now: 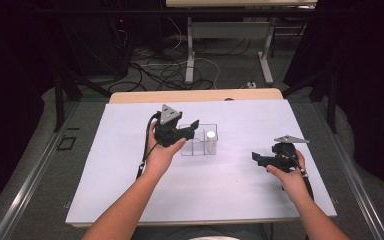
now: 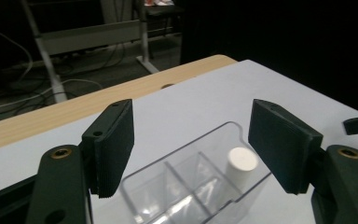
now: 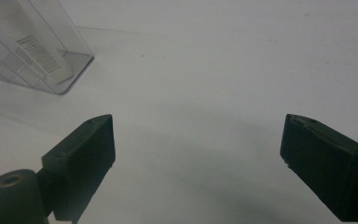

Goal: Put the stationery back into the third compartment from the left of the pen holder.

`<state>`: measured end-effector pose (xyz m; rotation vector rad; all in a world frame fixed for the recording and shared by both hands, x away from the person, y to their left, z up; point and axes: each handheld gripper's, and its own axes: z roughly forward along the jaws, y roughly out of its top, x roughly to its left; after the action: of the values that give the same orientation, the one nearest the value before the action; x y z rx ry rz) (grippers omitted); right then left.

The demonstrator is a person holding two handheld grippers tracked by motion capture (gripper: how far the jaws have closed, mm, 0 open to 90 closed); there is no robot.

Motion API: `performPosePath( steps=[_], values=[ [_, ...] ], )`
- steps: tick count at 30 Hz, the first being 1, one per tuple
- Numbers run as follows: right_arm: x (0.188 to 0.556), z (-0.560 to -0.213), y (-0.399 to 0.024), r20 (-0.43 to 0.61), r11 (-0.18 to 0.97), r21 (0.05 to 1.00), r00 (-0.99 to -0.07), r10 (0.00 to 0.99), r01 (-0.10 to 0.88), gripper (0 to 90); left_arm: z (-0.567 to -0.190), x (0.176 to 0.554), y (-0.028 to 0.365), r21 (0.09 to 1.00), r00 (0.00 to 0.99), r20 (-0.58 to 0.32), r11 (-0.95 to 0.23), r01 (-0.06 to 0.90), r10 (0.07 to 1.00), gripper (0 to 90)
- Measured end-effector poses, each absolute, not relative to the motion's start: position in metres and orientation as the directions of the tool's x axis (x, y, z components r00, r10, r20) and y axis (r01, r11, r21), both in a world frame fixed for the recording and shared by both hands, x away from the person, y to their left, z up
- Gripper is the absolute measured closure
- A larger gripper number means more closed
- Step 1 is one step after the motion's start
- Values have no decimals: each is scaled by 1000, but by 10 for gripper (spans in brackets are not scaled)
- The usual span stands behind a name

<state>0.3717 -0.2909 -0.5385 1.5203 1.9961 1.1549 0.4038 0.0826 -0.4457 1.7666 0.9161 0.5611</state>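
A clear plastic box (image 1: 195, 146) with divided compartments stands in the middle of the white mat. A white cylinder (image 1: 210, 139) stands upright in its right-hand compartment. My left gripper (image 1: 190, 128) hovers at the box's left end, just above it, open with nothing between its jaws. In the left gripper view the box (image 2: 168, 186) and the cylinder's top (image 2: 242, 161) lie below and beyond my left gripper (image 2: 191, 149). My right gripper (image 1: 260, 160) is open and apart from the box, low over the mat at the right. In the right gripper view, my right gripper (image 3: 196, 158) has bare mat between its jaws, and the box (image 3: 74, 63) with the labelled cylinder (image 3: 35, 51) is at the upper left.
The white mat (image 1: 205, 190) covers a wooden table whose far edge (image 1: 195, 96) shows beyond it. Behind the table are floor cables and the metal legs (image 1: 190, 55) of another table. Both forearms come in from the bottom of the high view.
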Motion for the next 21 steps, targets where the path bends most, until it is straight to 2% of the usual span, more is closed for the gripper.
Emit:
performPosePath(
  steps=[6,13,21],
  values=[
    [372,-539,-290,173,79,787,-342,924,612,96,-443,401,107,926,565,-88,-141,349,821,289],
    [371,-538,-290,174,79,787,-341,924,613,96,-447,397,127,922,506,-122,-91,377,854,164],
    [371,-538,-290,173,81,785,-343,923,614,96,-456,394,150,901,456,-155,-63,428,876,140]
  ],
)
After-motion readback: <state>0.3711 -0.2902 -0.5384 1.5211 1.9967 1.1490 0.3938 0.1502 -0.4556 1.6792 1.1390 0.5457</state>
